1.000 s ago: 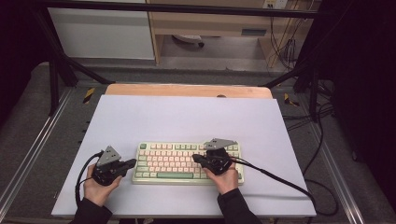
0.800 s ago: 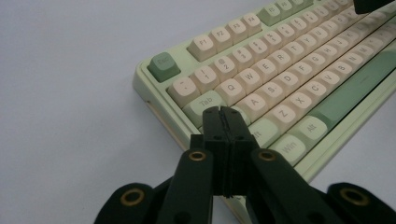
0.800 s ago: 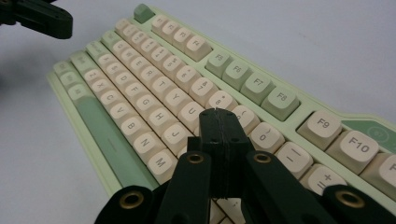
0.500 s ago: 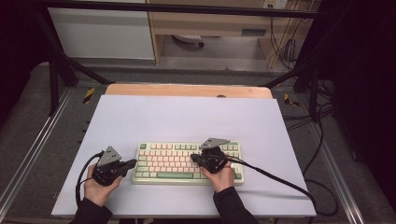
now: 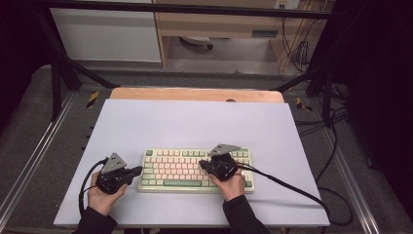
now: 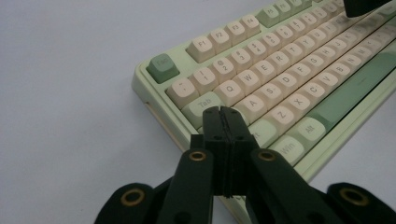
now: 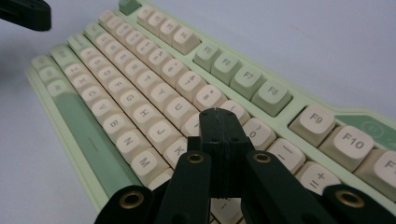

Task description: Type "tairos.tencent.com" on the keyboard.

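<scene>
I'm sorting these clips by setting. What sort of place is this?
Probably a lab recording bench: a white-topped table framed by black metal struts, loose cables on the floor, and a lone keyboard worked with hand-held tools.

Even bright light (surroundings dark), far keys blurred.

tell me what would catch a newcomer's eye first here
The pale green and cream keyboard stands out first, lying near the front edge of the white table. Next come the two black grippers: the right gripper is over the keys right of the middle, its jaws shut, and the left gripper sits at the keyboard's left end, also shut. A black cable trails off to the right from the right one.
</scene>
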